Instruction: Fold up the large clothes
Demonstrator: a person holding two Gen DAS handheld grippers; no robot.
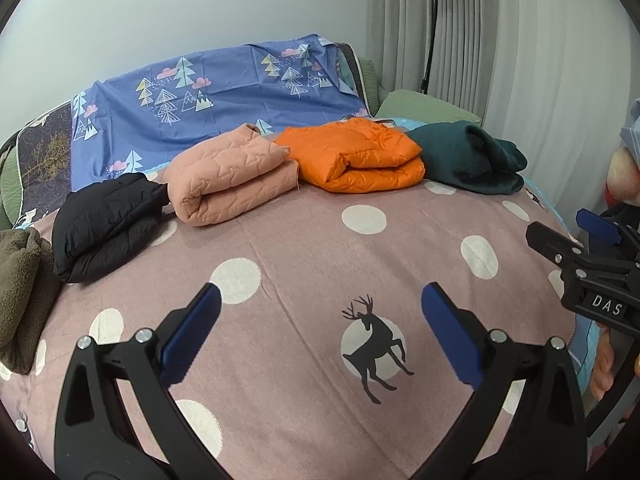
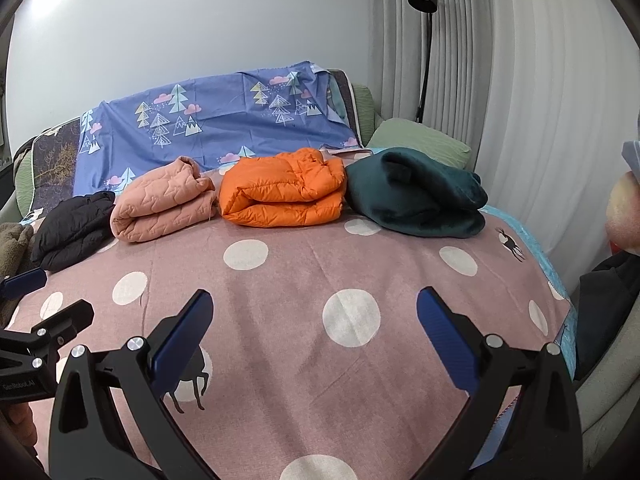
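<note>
Folded clothes lie in a row at the back of the bed: a brown fleece [image 1: 18, 296], a black jacket [image 1: 104, 226], a pink quilted jacket [image 1: 230, 178], an orange puffer jacket [image 1: 356, 160] and a dark teal fleece [image 1: 468, 158]. They also show in the right wrist view: black jacket [image 2: 72, 228], pink jacket [image 2: 164, 204], orange jacket [image 2: 284, 190], teal fleece [image 2: 416, 196]. My left gripper [image 1: 320, 312] is open and empty above the pink spotted sheet [image 1: 304, 248]. My right gripper [image 2: 314, 312] is open and empty beside it, over the same sheet [image 2: 288, 280].
A blue tree-print cloth [image 1: 224, 92] drapes over the backrest. A green cushion [image 2: 420, 140] lies at the back right. A black floor lamp [image 2: 424, 40] and grey curtains [image 2: 520, 80] stand behind. The bed's right edge [image 2: 560, 280] drops off.
</note>
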